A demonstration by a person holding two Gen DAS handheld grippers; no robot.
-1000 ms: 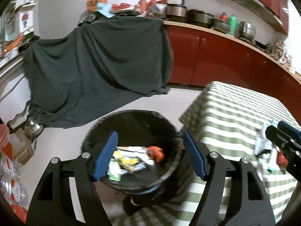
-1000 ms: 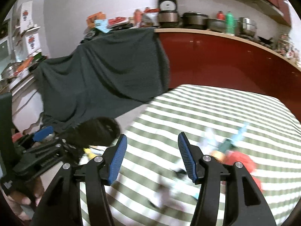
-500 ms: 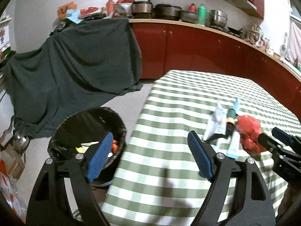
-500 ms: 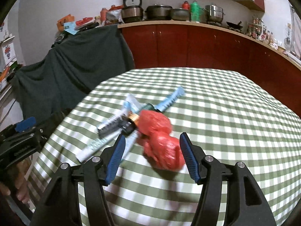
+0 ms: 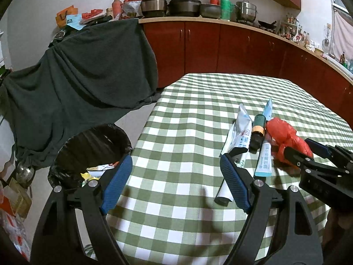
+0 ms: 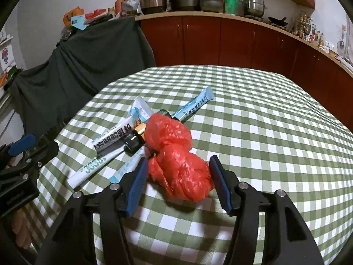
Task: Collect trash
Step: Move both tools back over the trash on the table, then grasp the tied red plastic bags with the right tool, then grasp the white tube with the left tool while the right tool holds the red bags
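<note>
A: Table [image 5: 181, 119] under a green-and-white check cloth. Trash sits in a loose cluster toward its right side in the left wrist view: crumpled red plastic bag [image 6: 176, 154], white tube with dark lettering [image 6: 103, 152], small dark bottle with an orange band [image 6: 135, 138], long light-blue sachet [image 6: 194, 106].

B: How do they lie against each other?

A: Red plastic bag overlaps the bottle's upper part and covers the middle of the sachet. Tube lies beside the bottle, touching or nearly so; a torn white wrapper [image 6: 141, 110] rests at the tube's far end.

B: Right gripper?

A: Right gripper [image 6: 176, 176] is about half open, jaws straddling the near end of the red plastic bag. Pads stand just beside the plastic on both sides; no clear press visible. Nothing lifted.

B: Left gripper?

A: Left gripper [image 5: 176, 181] is spread wide and empty, hanging over the table's near left edge. Its right finger [image 5: 233, 183] overlaps the tube's near end in the left wrist view; contact cannot be told.

B: The bin?

A: Bin [image 5: 72, 150] with a black liner stands on the floor just off the table's left edge, wrappers already inside. A dark green cloth [image 5: 88, 77] drapes over furniture behind it.
</note>
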